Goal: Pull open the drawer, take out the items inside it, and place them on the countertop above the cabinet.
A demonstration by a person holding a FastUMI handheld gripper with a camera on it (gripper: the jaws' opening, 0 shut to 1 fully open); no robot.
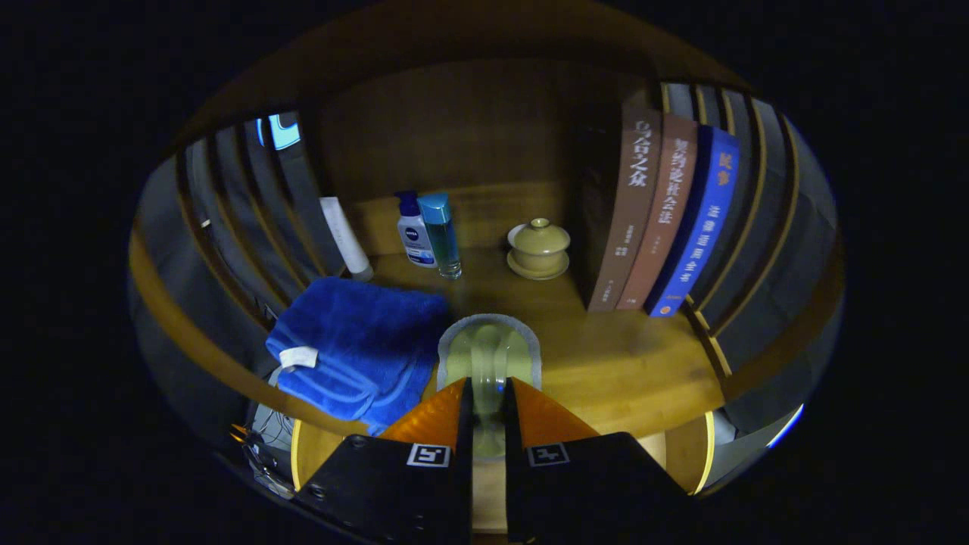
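Between the fingers of the tongs (484,397), pinched nearly closed, sits a pale green flat plastic-looking item (488,350), over the wooden countertop (621,363). Left of them lies a folded blue towel (356,344). Risk: releasing early could drop it onto the towel's edge.

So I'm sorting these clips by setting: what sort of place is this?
Probably a mock-up home corner: a wooden countertop with upright books, a lidded tea cup, toiletry bottles and a folded blue towel. The gripper holds a pale packet between its fingers.
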